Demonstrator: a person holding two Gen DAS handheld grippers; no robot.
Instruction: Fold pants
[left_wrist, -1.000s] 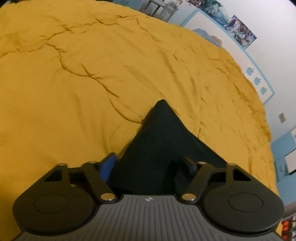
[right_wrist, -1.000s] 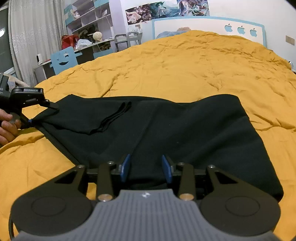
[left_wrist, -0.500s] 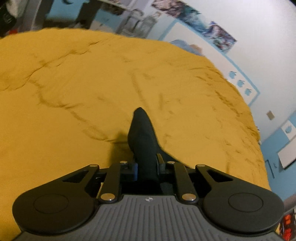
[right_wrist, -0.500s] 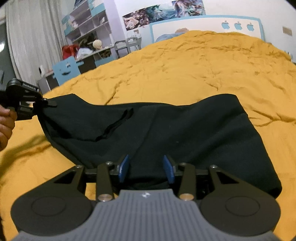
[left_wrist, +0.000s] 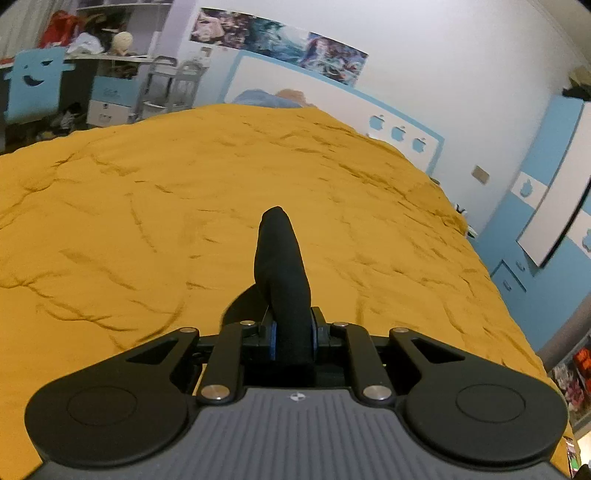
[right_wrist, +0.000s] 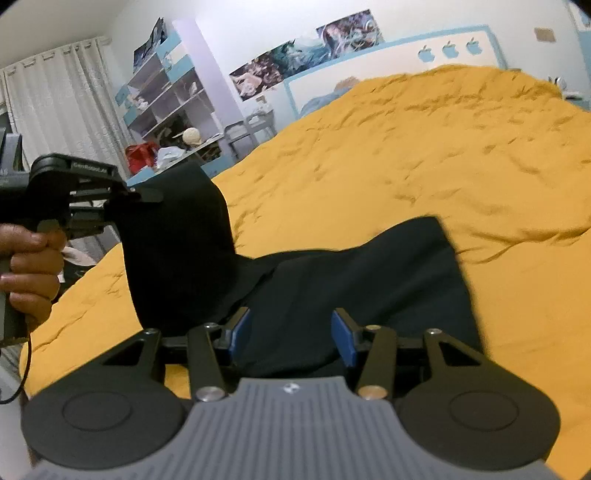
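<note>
The pants (right_wrist: 369, 280), black, lie partly on the yellow bedspread (right_wrist: 424, 158) and partly in the air. One end is pinched in the left tool (left_wrist: 291, 338): in the left wrist view a bunched roll of cloth sits squeezed between the blue pads and sticks out forward beyond the fingertips, above the bed. In the right wrist view that same left tool (right_wrist: 122, 210), held by the person's left hand (right_wrist: 31, 266), hangs above the left side of the bed with the cloth draping down from it in a dark fold. The rest of the garment spreads across the bedspread to the right tool (right_wrist: 291, 334), whose jaws are opening; the near edge of the cloth lies between its blue pads, which stand clear of it on both sides.
</note>
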